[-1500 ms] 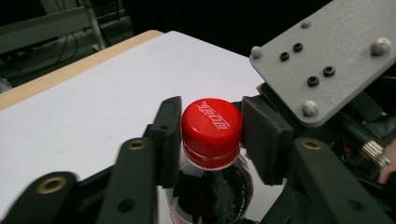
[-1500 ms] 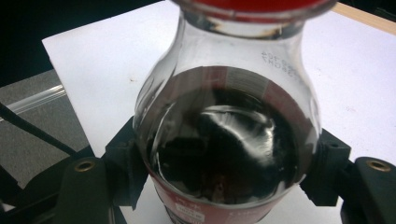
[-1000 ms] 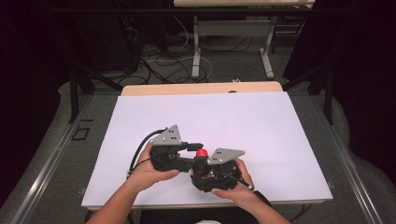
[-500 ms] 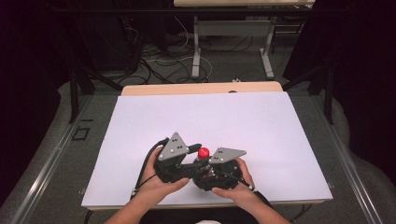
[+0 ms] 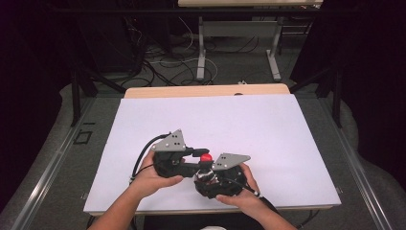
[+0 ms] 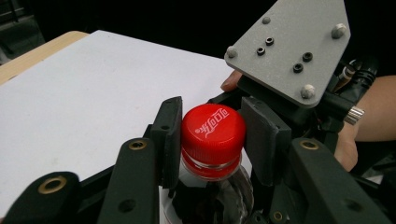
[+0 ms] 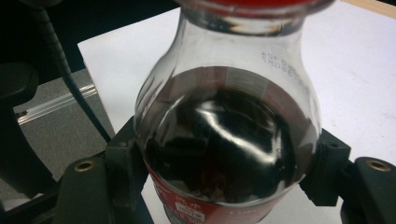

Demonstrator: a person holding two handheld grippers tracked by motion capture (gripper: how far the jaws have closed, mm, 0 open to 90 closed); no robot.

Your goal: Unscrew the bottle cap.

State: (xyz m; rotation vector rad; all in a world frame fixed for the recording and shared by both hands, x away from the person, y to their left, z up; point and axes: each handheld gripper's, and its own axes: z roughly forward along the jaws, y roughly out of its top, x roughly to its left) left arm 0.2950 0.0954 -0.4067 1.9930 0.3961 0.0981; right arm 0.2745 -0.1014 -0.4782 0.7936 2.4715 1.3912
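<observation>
Fingers (image 6: pixel 170 135) of the left gripper (image 6: pixel 212 140) are pinching the red cap (image 6: pixel 213 128), having just been closing on it with the cap between them. Below, the right gripper (image 7: pixel 224 186) is clamping the bottle (image 7: pixel 224 154) of dark drink by its body, near the table's front edge. Both hands are resting on the white table (image 5: pixel 239 120). Beyond it, grey floor (image 5: pixel 57 158), loose cables (image 5: pixel 158 62) and another table's legs (image 5: pixel 201 52) are lying in a dark room.
</observation>
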